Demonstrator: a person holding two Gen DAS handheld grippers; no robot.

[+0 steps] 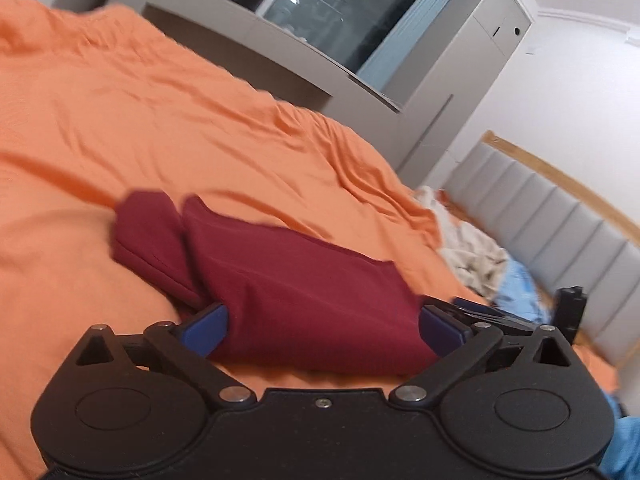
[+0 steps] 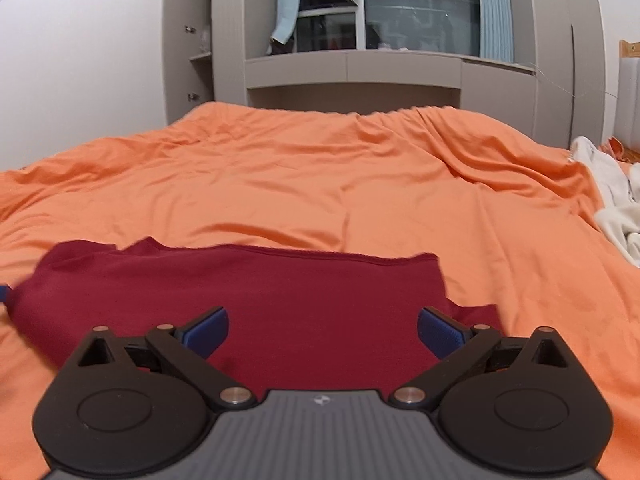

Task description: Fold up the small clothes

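A dark red garment (image 1: 288,280) lies folded on the orange bedspread (image 1: 140,120), one sleeve or flap doubled over at its far left. My left gripper (image 1: 322,332) hovers just above its near edge, blue fingers (image 1: 208,330) spread wide with nothing between them. In the right wrist view the same red garment (image 2: 240,288) lies flat and wide, its far hem straight. My right gripper (image 2: 322,332) is open over its near part, fingers (image 2: 440,334) apart and holding nothing. The right gripper's black body (image 1: 560,312) shows at the garment's right end in the left wrist view.
A pile of cream cloth (image 1: 472,252) and blue cloth (image 1: 520,292) lies near the grey padded headboard (image 1: 560,220). The cream cloth (image 2: 616,200) lies at the bed's right side. Grey cabinets and a dark window (image 2: 400,12) stand beyond the bed's far edge.
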